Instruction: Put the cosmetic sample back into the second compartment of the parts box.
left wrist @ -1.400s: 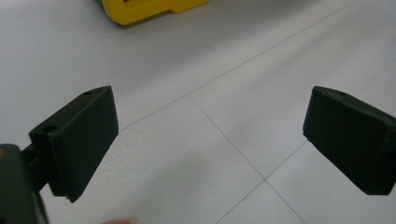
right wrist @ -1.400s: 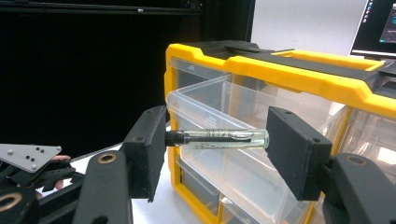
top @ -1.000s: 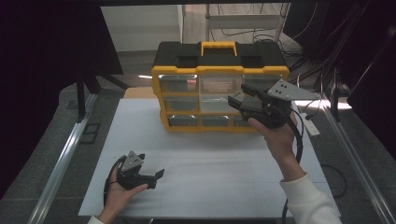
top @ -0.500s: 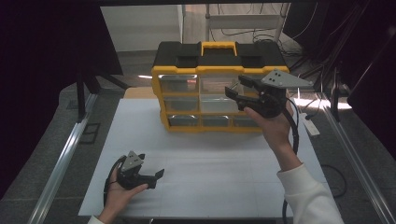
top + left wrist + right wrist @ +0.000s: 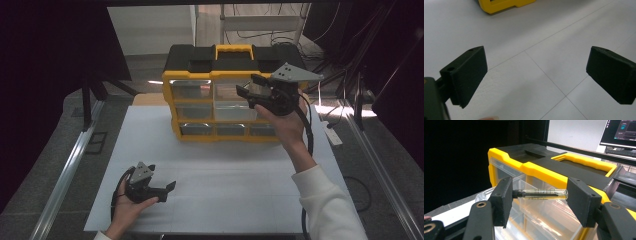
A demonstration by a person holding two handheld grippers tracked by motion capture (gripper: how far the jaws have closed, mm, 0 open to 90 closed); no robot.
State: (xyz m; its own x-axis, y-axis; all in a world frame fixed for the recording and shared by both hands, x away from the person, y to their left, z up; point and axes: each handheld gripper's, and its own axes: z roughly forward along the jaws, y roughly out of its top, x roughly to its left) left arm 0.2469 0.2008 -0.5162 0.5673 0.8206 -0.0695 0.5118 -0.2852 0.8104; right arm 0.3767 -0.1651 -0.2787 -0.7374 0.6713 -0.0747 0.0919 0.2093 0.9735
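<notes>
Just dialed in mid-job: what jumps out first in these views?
The yellow-and-black drawer organizer at the far edge of the white mat dominates. In front of its upper right drawers, the right gripper is shut on a small clear vial, clamped end to end. The left gripper rests open on the mat's near left.

The high view looks forward and down over the white table (image 5: 225,175). Each gripper view rides close behind its jaws (both share the yellow organizer (image 5: 200,107) with it).
</notes>
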